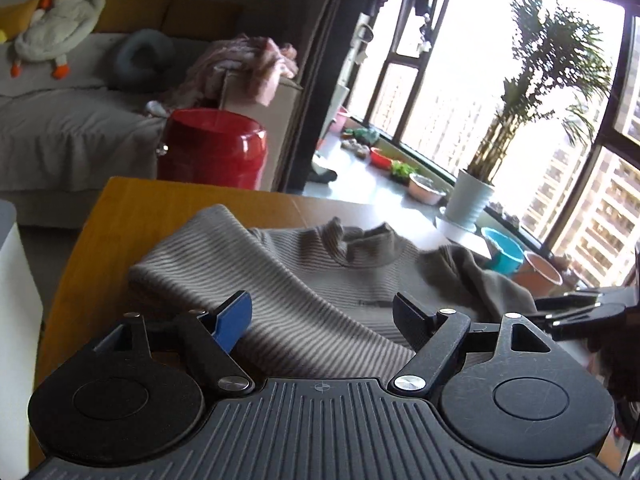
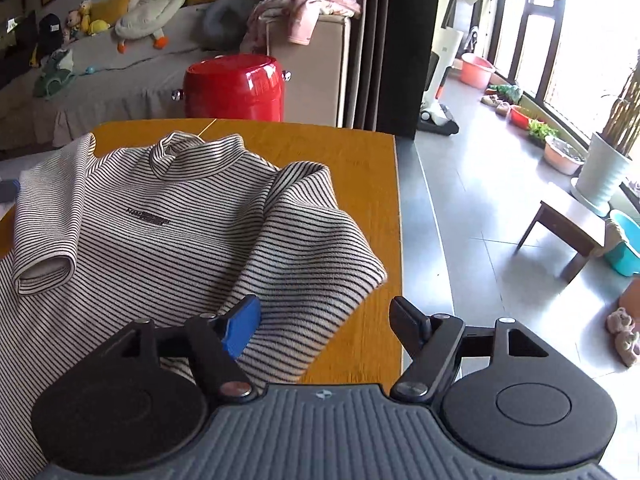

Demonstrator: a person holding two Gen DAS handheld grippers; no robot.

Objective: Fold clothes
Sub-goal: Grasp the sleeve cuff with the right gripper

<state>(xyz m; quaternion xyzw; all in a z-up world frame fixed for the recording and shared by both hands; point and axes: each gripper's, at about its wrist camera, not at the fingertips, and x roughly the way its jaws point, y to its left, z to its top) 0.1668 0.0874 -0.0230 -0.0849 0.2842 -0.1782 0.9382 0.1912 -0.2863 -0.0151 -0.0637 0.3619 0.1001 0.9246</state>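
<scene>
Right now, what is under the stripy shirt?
The striped shirt lies on a wooden table, whose bare orange top shows around it. Both sleeves are folded over its front. Anything between shirt and table is covered, so I cannot tell.

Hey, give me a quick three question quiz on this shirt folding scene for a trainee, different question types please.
1. True or false: the left gripper is shut on the striped shirt.
2. What lies folded across the shirt's chest? A) a sleeve B) a towel C) a sock
3. Fill in: the shirt lies on a wooden ____.

Key:
1. False; both it and the right gripper are open.
2. A, the sleeve.
3. table.
</scene>
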